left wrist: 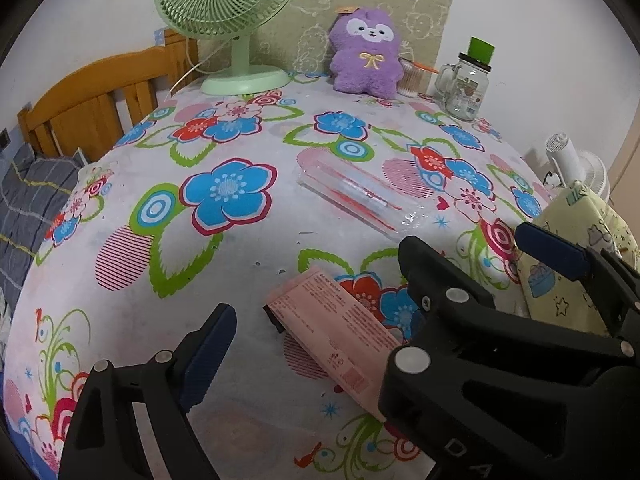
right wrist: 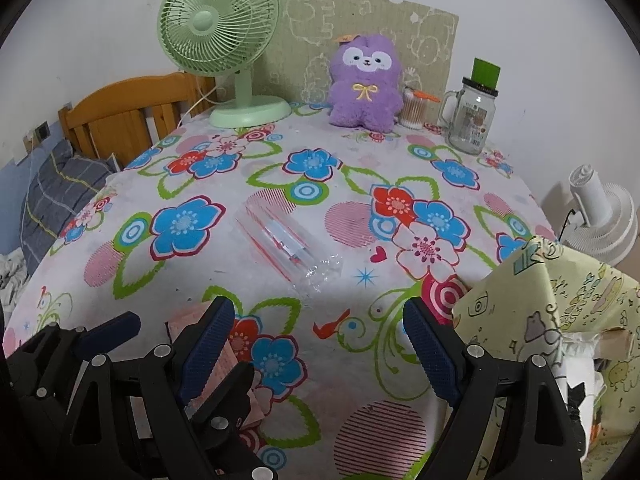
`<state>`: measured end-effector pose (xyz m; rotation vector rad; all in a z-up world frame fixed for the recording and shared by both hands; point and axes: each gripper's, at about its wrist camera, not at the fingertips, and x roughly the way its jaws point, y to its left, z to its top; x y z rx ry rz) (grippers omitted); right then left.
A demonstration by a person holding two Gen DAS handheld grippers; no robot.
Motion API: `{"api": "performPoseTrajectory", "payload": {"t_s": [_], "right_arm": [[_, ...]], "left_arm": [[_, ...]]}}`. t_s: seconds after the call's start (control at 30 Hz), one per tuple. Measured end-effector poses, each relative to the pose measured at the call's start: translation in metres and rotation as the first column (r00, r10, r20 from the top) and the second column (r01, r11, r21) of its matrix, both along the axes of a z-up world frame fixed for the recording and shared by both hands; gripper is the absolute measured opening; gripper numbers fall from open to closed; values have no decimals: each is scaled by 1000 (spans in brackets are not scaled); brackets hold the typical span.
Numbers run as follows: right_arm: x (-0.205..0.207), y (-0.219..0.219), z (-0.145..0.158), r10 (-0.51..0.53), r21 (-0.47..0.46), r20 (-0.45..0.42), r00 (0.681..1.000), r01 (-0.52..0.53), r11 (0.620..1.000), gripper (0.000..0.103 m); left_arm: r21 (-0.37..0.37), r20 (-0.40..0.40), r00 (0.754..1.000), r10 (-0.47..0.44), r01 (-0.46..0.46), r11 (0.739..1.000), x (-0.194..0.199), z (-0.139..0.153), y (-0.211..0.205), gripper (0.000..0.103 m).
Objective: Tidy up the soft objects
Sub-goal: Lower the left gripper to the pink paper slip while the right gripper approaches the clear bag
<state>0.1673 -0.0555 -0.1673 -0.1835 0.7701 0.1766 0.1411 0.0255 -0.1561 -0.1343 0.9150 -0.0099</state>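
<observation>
Nearest of all is the pink packet (left wrist: 334, 332), lying flat on the flowered tablecloth (left wrist: 240, 272) at about 6 o'clock in the left wrist view, between the fingers of the left gripper (left wrist: 316, 296). Those jaws stand wide apart and hold nothing; one blue pad (left wrist: 208, 356) sits at 7 o'clock, and the other side is hidden behind the black body of the right gripper (left wrist: 516, 264), which crosses in from 4 o'clock.

From the right wrist camera, the right gripper (right wrist: 320, 344) is also spread open and empty over the cloth, its ribbed blue pads (right wrist: 432, 356) at 7 and 5 o'clock. The left gripper (right wrist: 152, 332) shows at 8 o'clock, over the pink packet (right wrist: 188, 320).

Near the middle of the table lies a clear plastic sleeve (right wrist: 280, 244) with red edging, flat and slanted. At 12 o'clock, at the far edge, a purple plush toy (right wrist: 364, 88) sits upright against a worn cardboard panel (right wrist: 424, 32). A green desk fan (right wrist: 224, 40) stands at 11 o'clock, well apart from the toy. Just beside the toy at 1 o'clock is a tub of cotton swabs (right wrist: 414, 114), then a glass mug jar (right wrist: 472, 120) with a green card behind its lid.

At 4 o'clock a pale yellow cartoon-print fabric (right wrist: 560, 320) is draped at the table's edge, with a white fan (right wrist: 604, 220) beyond it. A wooden bed frame (right wrist: 120, 120) and grey checked bedding (right wrist: 56, 196) sit at 9 to 10 o'clock.
</observation>
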Motion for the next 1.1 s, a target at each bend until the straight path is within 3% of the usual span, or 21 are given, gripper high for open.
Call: {"api": "performPoseTrajectory", "payload": {"t_s": [0.13, 0.3, 0.47, 0.87, 1.1], "right_arm": [[7, -2, -4, -10, 12, -14, 1000, 10, 1000, 89], [14, -5, -10, -18, 21, -34, 999, 19, 1000, 89], [17, -7, -13, -18, 29, -46, 999, 20, 999, 89], [18, -4, -18, 0, 32, -59, 998, 2, 999, 89], [18, 8, -17, 28, 34, -49, 998, -26, 999, 89]], "left_arm": [[-7, -34, 999, 16, -16, 1000, 6, -5, 0, 76], [1, -31, 999, 32, -32, 999, 10, -9, -2, 74], [25, -18, 999, 43, -42, 999, 12, -9, -4, 62], [108, 21, 998, -59, 56, 993, 8, -6, -9, 55], [145, 15, 997, -69, 67, 987, 13, -3, 3, 54]]}}
